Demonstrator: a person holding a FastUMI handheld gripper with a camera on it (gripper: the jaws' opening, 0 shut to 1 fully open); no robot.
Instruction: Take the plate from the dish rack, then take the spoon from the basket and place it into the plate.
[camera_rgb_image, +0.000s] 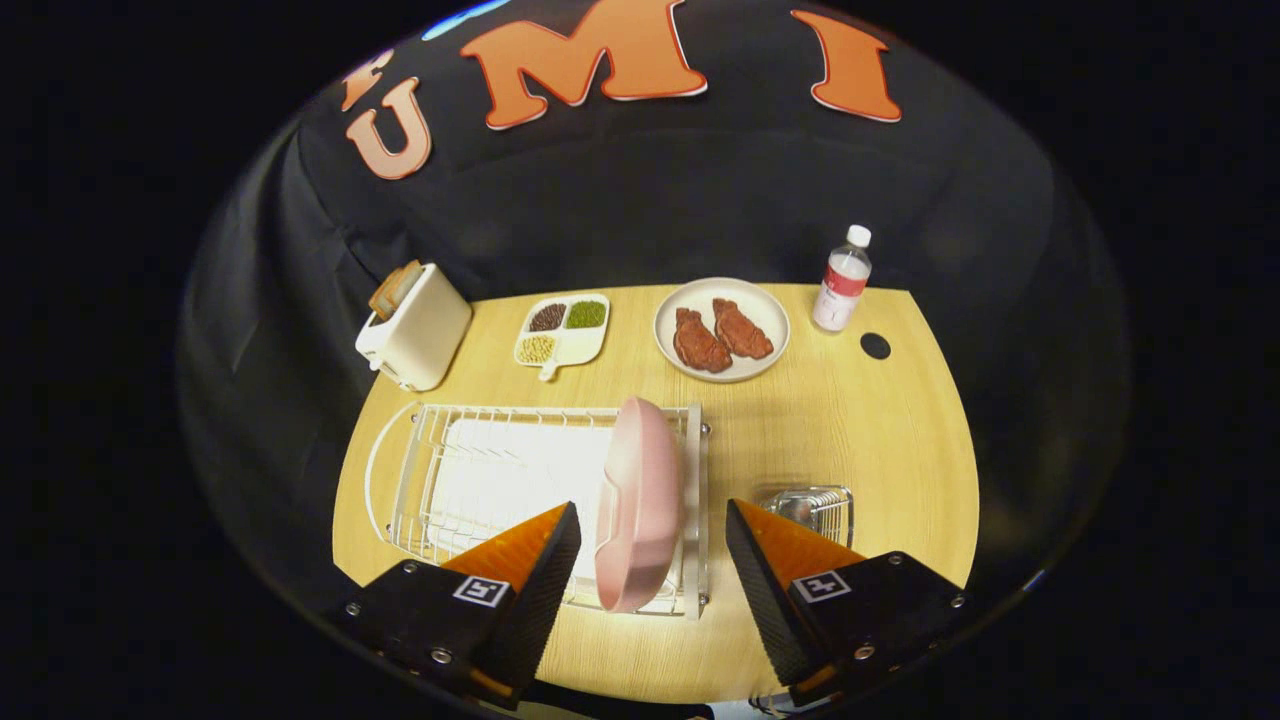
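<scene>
Hand-held gripper (652, 545) spread wide, nothing pinched. Glossy pink oval plate (638, 505) stood on edge in white wire dish rack (440, 470), between fingers. Wire basket (815, 510) beside rack on wood-grain counter (850, 420).

A staged kitchen set in a recording booth: a light wooden table (850, 440) stands against a draped black cloth wall (650, 200). Kitchen props mark it out: a white toaster (415, 325) with bread at the far left, a divided dish of beans (562, 328), a plate of meat (722, 329), a water bottle (842, 279) at the far right, and a wire dish rack (470, 480) nearer.
</scene>
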